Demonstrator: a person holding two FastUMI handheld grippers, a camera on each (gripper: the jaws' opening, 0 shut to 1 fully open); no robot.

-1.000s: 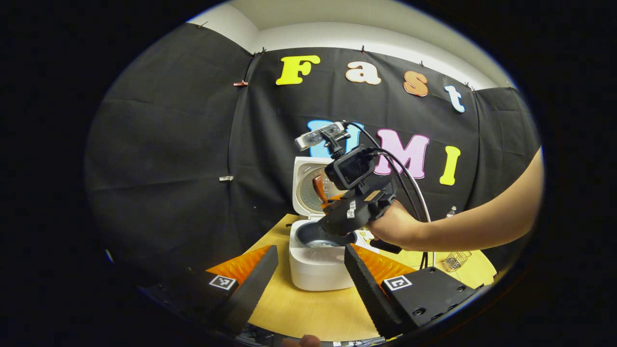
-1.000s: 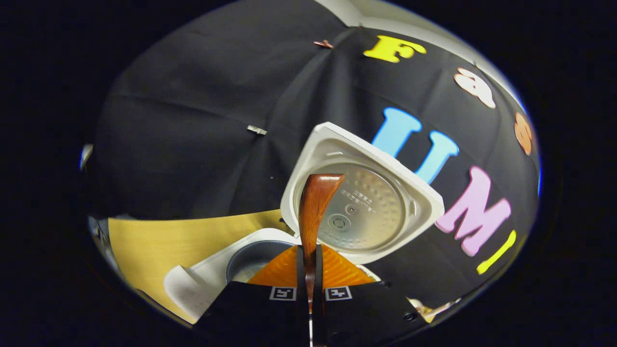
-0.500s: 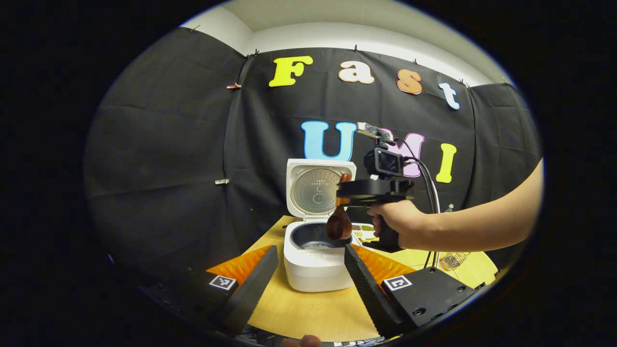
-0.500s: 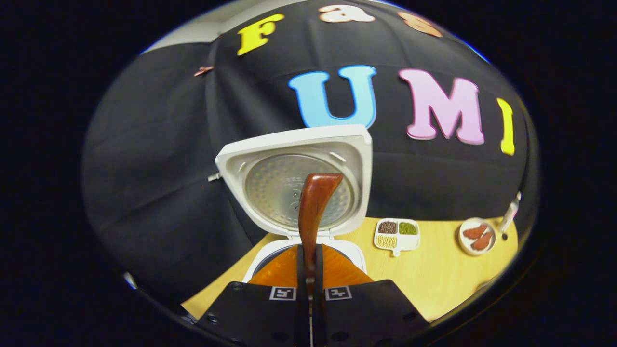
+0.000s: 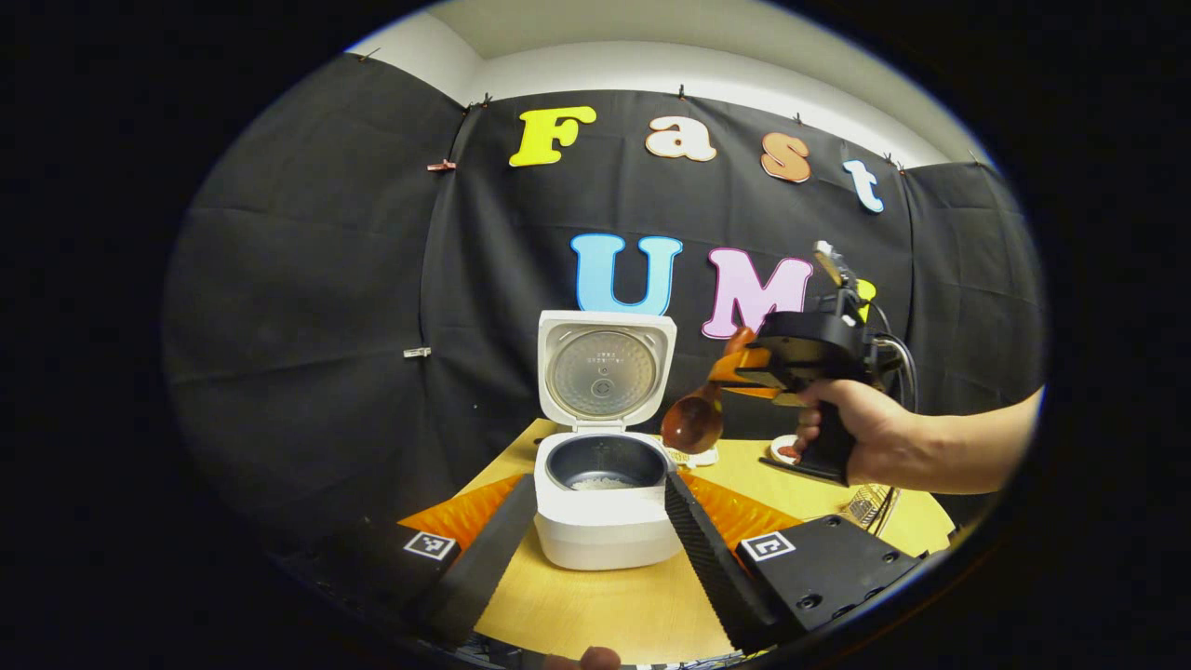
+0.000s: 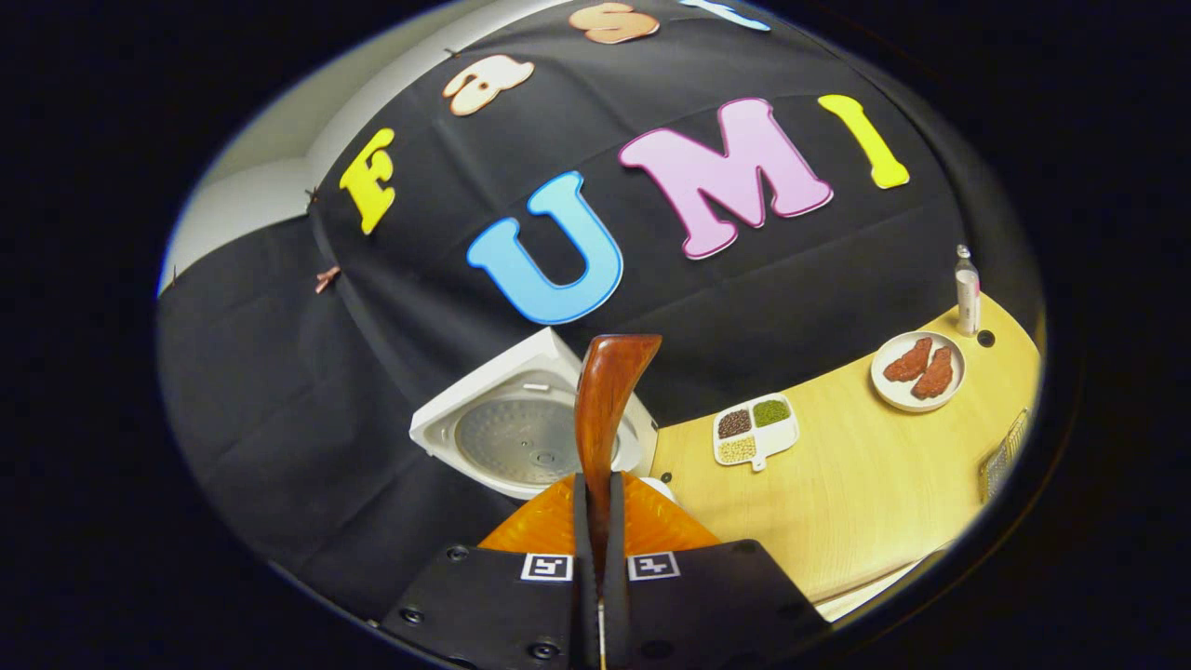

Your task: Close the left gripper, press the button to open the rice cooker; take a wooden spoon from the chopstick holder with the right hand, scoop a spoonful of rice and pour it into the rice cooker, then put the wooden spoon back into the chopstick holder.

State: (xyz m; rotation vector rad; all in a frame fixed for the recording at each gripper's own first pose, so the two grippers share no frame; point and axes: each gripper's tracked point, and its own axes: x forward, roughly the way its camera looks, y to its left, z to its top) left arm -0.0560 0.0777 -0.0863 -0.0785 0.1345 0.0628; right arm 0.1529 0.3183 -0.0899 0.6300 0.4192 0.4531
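Left gripper view: open rice cooker (image 5: 605,507) holds white rice (image 5: 600,483).

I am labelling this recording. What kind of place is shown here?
Probably a staged kitchen corner in a recording booth: a wooden table against a black cloth wall, with an open rice cooker and small dishes of food.

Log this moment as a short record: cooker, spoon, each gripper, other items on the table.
rice cooker: lid up, white rice in the inner pot
wooden spoon: held to the right of the cooker, above the table, bowl hanging down
right gripper: shut on the spoon's handle
left gripper: open, holding nothing, cooker between its fingers in its view
table: divided dish of grains, round plate, bottle
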